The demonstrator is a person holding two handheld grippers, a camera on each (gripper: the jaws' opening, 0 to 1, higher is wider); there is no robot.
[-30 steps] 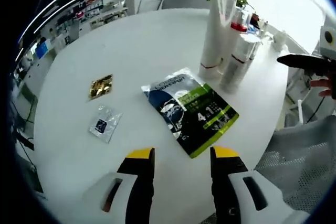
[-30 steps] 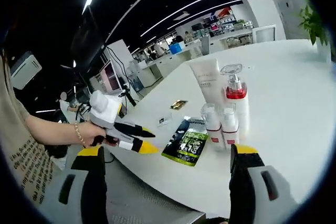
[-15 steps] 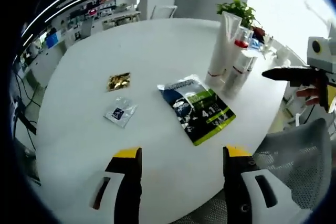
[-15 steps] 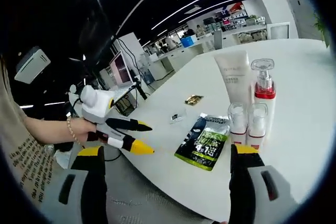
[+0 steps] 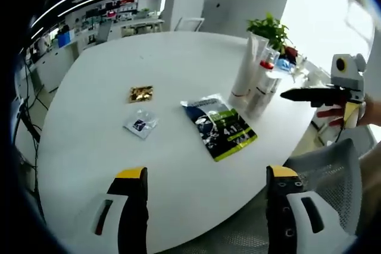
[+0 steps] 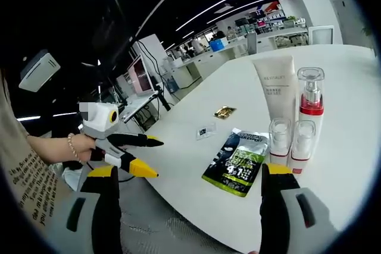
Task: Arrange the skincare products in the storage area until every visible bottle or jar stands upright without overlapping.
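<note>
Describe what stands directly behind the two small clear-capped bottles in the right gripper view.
Behind the two small bottles stand a white tube and a red-banded pump bottle, both upright. The small bottles cover their lower parts, so their bases cannot be seen.

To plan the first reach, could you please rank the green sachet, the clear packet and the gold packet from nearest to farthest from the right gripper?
1. Green sachet, lying just ahead of the right gripper.
2. Clear packet, farther up the table.
3. Gold packet, farthest back.

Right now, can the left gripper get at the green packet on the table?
Probably yes. The left gripper is open and off the table edge, facing the green packet, which lies flat with bare table between them. It would need to move forward first.
</note>
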